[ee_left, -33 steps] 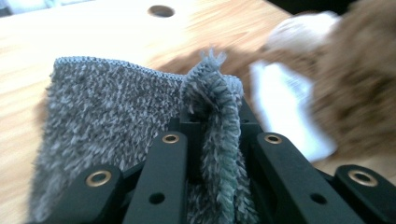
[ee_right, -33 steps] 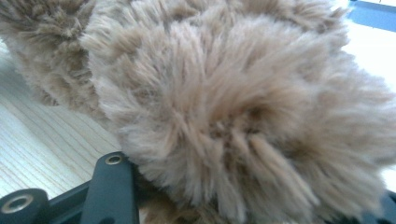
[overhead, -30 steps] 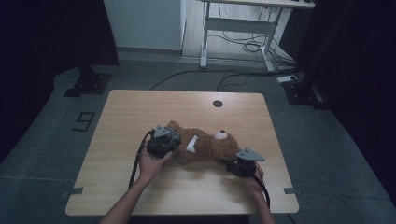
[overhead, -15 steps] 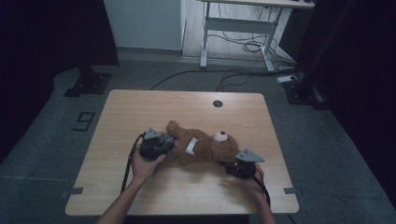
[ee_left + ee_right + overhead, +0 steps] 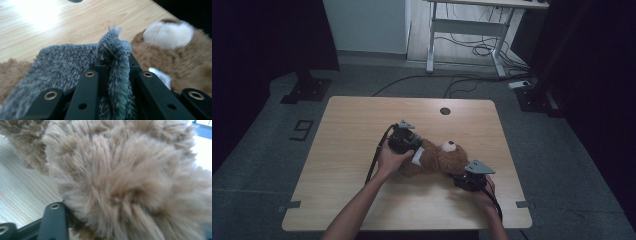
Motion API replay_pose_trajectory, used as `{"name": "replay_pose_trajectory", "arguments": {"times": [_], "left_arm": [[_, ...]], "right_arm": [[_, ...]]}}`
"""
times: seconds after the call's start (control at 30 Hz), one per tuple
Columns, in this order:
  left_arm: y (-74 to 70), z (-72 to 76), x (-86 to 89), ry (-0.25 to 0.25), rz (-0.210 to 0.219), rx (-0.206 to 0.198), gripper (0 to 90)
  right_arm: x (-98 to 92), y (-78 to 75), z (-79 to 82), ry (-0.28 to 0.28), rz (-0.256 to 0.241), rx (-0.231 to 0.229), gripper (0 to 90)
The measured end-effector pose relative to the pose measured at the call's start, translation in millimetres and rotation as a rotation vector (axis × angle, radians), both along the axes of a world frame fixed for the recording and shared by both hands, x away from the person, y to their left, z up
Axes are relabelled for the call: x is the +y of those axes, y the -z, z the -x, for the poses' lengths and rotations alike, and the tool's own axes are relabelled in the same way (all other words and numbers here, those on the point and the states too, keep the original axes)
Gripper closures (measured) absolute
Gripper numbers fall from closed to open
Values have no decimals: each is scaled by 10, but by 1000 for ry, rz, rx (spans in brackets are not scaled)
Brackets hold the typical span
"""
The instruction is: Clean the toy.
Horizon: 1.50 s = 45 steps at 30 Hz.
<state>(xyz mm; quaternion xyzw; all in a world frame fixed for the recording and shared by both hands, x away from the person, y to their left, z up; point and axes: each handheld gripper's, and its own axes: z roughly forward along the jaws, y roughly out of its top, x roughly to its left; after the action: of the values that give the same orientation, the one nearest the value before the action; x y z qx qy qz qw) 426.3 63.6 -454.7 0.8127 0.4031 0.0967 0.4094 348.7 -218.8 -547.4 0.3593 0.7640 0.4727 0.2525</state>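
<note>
A brown teddy bear (image 5: 437, 159) lies on its back mid-table, its head toward the right. My left gripper (image 5: 404, 138) sits over the bear's lower body and is shut on a fold of grey knitted cloth (image 5: 113, 53), which spreads over brown fur. Beyond it I see the bear's white muzzle (image 5: 168, 33) and a white label (image 5: 160, 75). My right gripper (image 5: 472, 176) is at the near side of the bear's head. The fur (image 5: 130, 182) is bunched between its jaws and hides one of them.
The wooden table (image 5: 362, 120) has a round cable hole (image 5: 445, 110) near its far edge. A cable trails from each gripper toward the near edge. A desk frame (image 5: 462, 30) and floor cables lie beyond the table.
My left gripper dipped toward the near left, then moved right and farther away over the bear's body. The right gripper and the bear's head have barely moved.
</note>
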Motion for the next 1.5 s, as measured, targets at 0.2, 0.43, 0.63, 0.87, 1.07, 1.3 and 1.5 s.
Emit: {"name": "replay_pose_trajectory", "arguments": {"times": [0.2,0.43,0.63,0.87,1.07,1.3,1.5], "left_arm": [[49,184,81,4,-33,-30,794],[155,406,286,7,72,-28,796],[236,700,366,68,133,-5,798],[347,931,477,100,163,4,801],[394,1018,483,107,153,-3,804],[448,994,491,84,161,-16,806],[471,923,458,64,170,-21,806]], "right_arm": [[-36,-106,-20,2,-77,148,114],[-308,-437,123,-63,-252,158,28],[-238,-635,122,-54,-259,138,14],[-98,-436,109,-112,-196,262,0],[-122,-307,290,-125,-205,333,0],[-80,-302,433,-173,-205,368,0],[-82,-203,464,-160,-169,371,0]]}}
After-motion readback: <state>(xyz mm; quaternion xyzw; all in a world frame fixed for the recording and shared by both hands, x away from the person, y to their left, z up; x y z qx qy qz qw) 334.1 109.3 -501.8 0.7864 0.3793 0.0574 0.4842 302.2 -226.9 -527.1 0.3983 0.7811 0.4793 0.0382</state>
